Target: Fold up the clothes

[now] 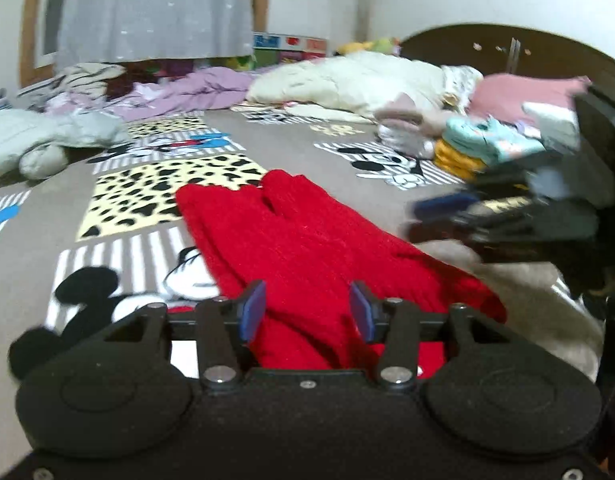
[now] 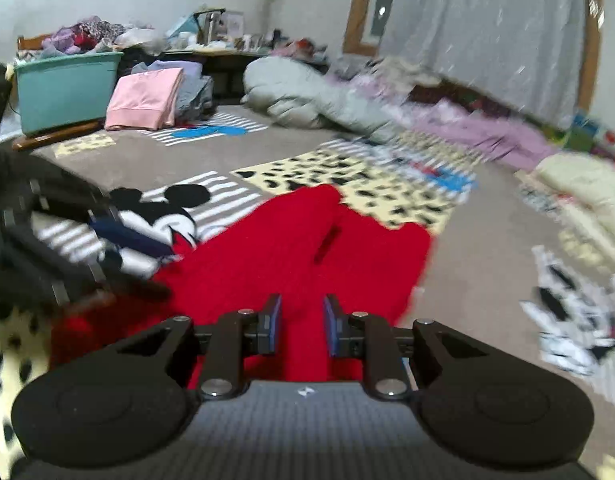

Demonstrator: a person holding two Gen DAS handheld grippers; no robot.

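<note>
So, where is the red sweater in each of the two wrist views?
Left wrist: the red sweater lies centre, running from mid-frame down between the gripper fingers.
Right wrist: the red sweater lies centre, slightly left, reaching down to the fingers.
Shared landmark: the yellow leopard-print patch beyond it.

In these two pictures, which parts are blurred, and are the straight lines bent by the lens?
Left wrist view: the other gripper at right is smeared by motion, while the red sweater is fairly sharp. Right wrist view: the carpet and right side streak; the window frame bows from fisheye.
</note>
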